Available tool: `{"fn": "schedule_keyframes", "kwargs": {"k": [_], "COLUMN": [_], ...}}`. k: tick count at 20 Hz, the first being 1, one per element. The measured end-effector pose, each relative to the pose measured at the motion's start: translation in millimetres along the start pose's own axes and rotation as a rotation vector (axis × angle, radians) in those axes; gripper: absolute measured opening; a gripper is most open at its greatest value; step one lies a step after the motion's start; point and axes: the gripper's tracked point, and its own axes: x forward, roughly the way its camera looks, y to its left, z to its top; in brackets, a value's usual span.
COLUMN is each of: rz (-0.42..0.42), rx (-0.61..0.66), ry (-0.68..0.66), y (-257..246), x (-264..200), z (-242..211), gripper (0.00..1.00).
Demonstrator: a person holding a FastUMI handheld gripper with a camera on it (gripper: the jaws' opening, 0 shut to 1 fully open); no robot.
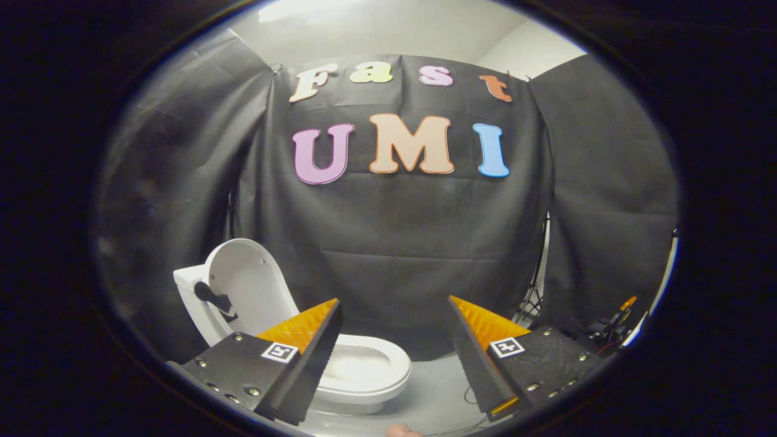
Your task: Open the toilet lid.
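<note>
Tongs (394,303) released, fingers spread wide, grasping nothing.

Toilet (358,370) low on the left, partly behind the left finger (303,349); lid (249,285) raised upright against the tank (185,285), bowl uncovered. Right finger (479,346) well apart from it, over bare floor (437,394). Black cloth wall (394,243) far behind.
</note>
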Motion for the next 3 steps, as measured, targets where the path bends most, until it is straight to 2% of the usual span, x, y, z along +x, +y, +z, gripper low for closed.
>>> {"fn": "schedule_keyframes", "kwargs": {"k": [3], "rz": [-0.012], "rx": [0.000], "ry": [0.006], "y": [-4.1], "x": [-0.1], "z": [-5.2], "gripper": [0.99]}}
